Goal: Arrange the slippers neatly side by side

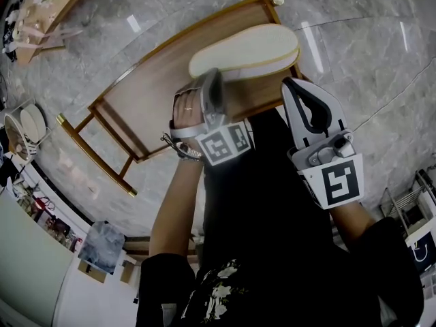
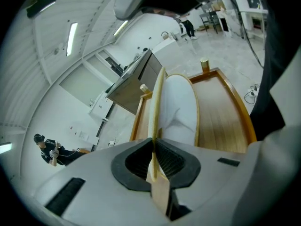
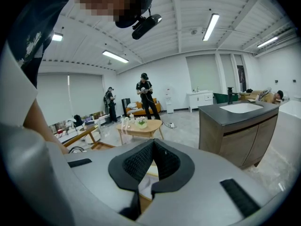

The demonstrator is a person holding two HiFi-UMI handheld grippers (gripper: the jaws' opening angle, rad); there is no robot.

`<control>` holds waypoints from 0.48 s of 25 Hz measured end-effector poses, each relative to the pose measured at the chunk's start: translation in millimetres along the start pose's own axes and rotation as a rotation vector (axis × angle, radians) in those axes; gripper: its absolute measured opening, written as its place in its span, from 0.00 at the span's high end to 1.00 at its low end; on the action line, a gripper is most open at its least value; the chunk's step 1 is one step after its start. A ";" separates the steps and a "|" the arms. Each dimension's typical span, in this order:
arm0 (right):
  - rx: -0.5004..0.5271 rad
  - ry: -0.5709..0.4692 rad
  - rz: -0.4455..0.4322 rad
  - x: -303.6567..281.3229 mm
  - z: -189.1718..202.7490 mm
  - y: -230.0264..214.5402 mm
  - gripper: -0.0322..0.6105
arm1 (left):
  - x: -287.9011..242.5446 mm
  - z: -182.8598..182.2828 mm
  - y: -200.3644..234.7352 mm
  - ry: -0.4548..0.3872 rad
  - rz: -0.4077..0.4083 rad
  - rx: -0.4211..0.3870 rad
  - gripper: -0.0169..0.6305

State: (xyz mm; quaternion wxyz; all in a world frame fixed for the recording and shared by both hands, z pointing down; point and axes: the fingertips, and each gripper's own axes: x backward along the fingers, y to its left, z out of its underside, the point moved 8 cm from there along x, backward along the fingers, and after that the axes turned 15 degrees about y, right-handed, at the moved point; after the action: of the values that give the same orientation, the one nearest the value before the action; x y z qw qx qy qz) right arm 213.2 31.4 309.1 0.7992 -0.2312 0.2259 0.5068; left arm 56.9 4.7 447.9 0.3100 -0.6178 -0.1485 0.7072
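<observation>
- While the left gripper [image 1: 212, 80] is clamped on the thin edge of the white slipper with a flat cream sole [image 1: 245, 50], that slipper hangs in the upper middle of the head view. It is over the right end of the low rectangular wooden table with a raised rim [image 1: 146, 90], sole turned toward the camera.
- I judge the step in hand to be the carry: one slipper is off the board and not yet set in its place. No second slipper shows plainly in any view, so I cannot tell where its partner lies.
- The right gripper [image 1: 294, 87] stands just right of the slipper, its jaws pressed together with nothing between them.
- The next move likely calls for turning the slipper sole-down, lowering it flat onto the board in line with its partner, and only then parting the jaws. The grip is on an edge alone, so the slipper may swing as it turns.
- The raised rim runs round the whole board, and the slipper should come down inside it rather than on it. The brass-capped corner post [image 2: 204, 64], in the upper middle of the left gripper view, stands near the line of travel.
- The board shows bare wood to the lower left of the slipper in the head view. The grey marble floor [image 1: 354, 53] lies open at the upper right.
</observation>
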 end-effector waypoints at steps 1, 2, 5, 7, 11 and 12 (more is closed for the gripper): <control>0.003 -0.005 -0.001 -0.1 -0.7 0.7 0.95 | 1.3 -0.8 3.0 -0.005 -0.003 0.012 0.94; 0.004 -0.004 -0.002 -0.2 -0.9 2.2 0.95 | 2.9 -0.5 5.8 -0.009 -0.005 0.026 0.94; 0.010 0.014 -0.007 0.0 -0.4 7.3 0.95 | 8.3 1.5 12.0 -0.009 -0.014 0.053 0.94; 0.018 0.017 -0.015 0.1 -0.7 9.3 0.95 | 13.0 1.0 16.3 -0.007 -0.022 0.056 0.94; 0.034 0.019 -0.032 -0.5 -0.6 11.8 0.95 | 29.1 2.3 26.6 -0.010 -0.049 0.068 0.94; 0.038 0.016 -0.038 -1.4 -1.1 13.1 0.95 | 32.6 4.0 29.4 -0.008 -0.056 0.079 0.94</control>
State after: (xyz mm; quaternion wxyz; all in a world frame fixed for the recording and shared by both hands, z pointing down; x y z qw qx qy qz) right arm 200.6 34.7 307.2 0.8111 -0.2244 0.2374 0.4852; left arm 44.0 3.2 405.7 0.3533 -0.5979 -0.1390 0.7060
